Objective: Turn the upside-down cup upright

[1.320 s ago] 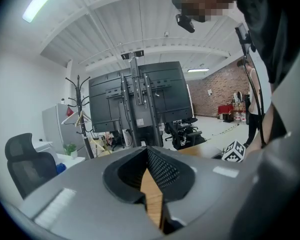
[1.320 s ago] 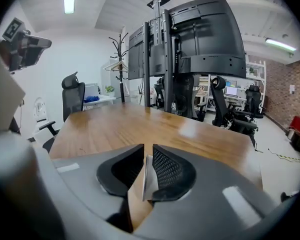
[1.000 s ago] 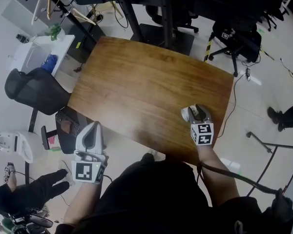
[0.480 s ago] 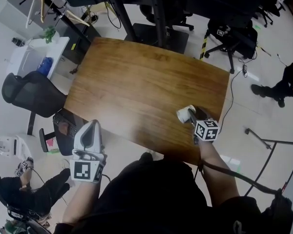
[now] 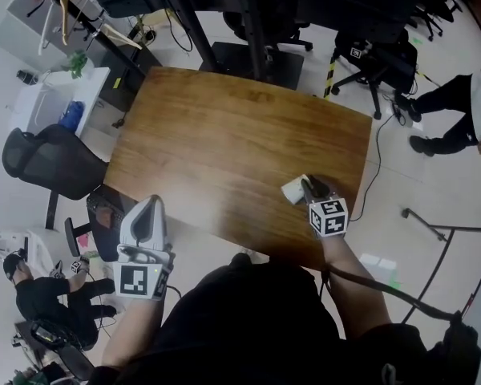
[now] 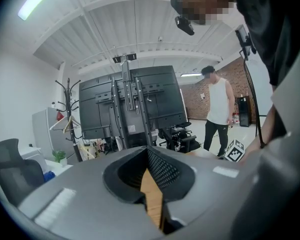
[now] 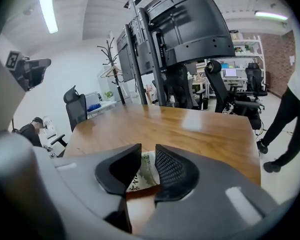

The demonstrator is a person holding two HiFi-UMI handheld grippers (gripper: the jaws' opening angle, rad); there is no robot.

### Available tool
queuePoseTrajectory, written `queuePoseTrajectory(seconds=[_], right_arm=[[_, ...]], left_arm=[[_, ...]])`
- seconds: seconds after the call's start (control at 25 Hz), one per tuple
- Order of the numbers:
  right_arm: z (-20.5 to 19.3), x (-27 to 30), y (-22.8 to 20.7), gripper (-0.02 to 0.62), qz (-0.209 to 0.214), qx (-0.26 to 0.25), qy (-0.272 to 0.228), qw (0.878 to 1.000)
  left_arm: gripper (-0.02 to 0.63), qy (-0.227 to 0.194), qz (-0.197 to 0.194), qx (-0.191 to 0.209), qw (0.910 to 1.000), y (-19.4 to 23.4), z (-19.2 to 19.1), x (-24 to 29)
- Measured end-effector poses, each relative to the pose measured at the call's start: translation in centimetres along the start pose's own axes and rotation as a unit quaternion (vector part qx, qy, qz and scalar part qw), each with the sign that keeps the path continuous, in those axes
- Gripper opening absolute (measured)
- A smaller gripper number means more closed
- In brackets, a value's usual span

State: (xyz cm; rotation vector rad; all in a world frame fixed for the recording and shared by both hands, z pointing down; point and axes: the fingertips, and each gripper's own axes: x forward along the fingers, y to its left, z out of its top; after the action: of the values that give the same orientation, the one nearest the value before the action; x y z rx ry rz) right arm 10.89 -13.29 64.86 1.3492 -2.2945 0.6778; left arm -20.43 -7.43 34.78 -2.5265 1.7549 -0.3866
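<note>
Right gripper sits low over the near right part of the wooden bench, angled downward, its marker cube toward the person. Its jaws have just been closing, and in the right gripper view they stand a narrow way apart with the cup between them, the pads pressed against it on both sides. The cup is white with dark print and a greenish band. From the head view the cup shows as a pale shape just ahead and to the left of the gripper's tips, close to the bench's near edge. Whether it stands straight or leans cannot be made out.

The left gripper is held off the bench, just past its near left edge, pointing roughly level. In the left gripper view the jaw tips meet with nothing caught between them; only a wedge of the wooden bench top shows through the gap behind the tips.

A black office chair stands on the floor to the left of the bench, and a dark monitor stand rises beyond its far edge. A person in dark trousers is on the floor at the far right, well apart from the bench.
</note>
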Motion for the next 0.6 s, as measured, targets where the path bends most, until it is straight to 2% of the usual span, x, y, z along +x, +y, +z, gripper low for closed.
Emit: queuePoseTrajectory(seconds=[0.24, 0.6], right_arm=[[1.2, -0.5, 1.6, 0.043, 0.002, -0.049, -0.007, 0.999], [2.4, -1.1, 4.7, 0.017, 0.017, -0.1, -0.017, 0.995]], left_arm=[[-0.002, -0.018, -0.016, -0.006, 0.9997, -0.3, 0.7, 0.5], [-0.002, -0.016, -0.02, -0.013, 0.9996, -0.2, 0.1, 1.0]])
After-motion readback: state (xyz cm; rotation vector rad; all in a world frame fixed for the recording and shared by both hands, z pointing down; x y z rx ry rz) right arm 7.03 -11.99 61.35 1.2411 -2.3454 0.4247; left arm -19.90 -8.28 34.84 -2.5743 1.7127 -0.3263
